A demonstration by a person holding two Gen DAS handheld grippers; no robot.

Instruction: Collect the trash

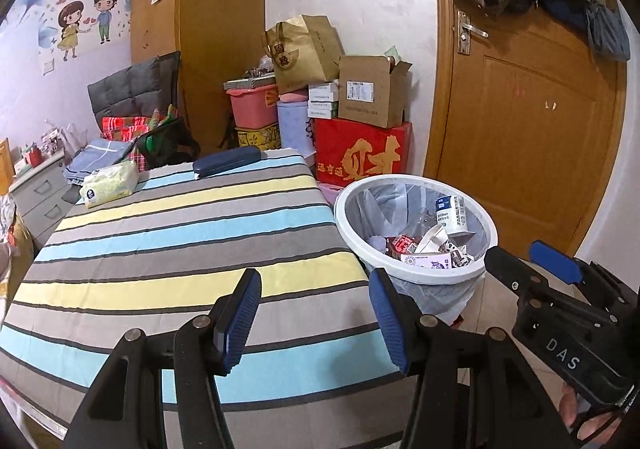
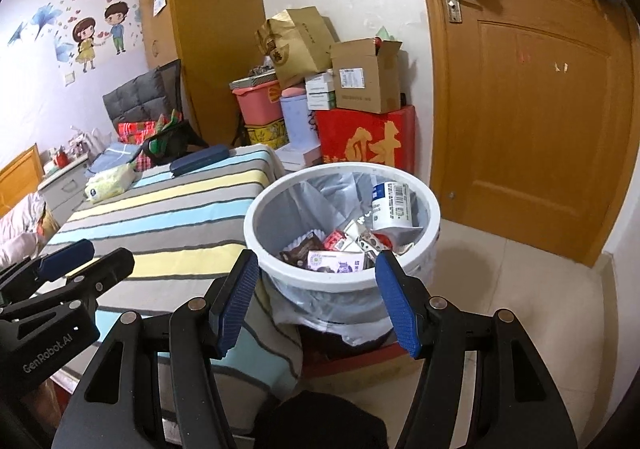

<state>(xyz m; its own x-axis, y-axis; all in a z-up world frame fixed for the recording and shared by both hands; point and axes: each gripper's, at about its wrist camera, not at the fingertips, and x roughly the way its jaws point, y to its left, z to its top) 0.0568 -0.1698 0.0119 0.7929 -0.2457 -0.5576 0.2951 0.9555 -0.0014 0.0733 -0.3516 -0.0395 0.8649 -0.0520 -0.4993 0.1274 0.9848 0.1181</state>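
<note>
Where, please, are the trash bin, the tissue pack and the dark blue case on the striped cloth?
trash bin (image 2: 320,281): right wrist view, front of its white rim.
tissue pack (image 1: 109,185): left wrist view, middle of its top face.
dark blue case (image 1: 226,161): left wrist view, middle of its lid.

Both tools are built alike — the left gripper (image 1: 314,319) and the right gripper (image 2: 316,299) have matte black scissor-like arms with cut-out slots, round silver pivot screws at the joints, and flat blue ribbed pads on the fingers (image 1: 240,317). Seen from the side, the right one carries white "DAS" lettering on its black body, the left one "GenRobot.AI" — each with blue-tipped fingers (image 2: 66,259) and small silver screws.
</note>
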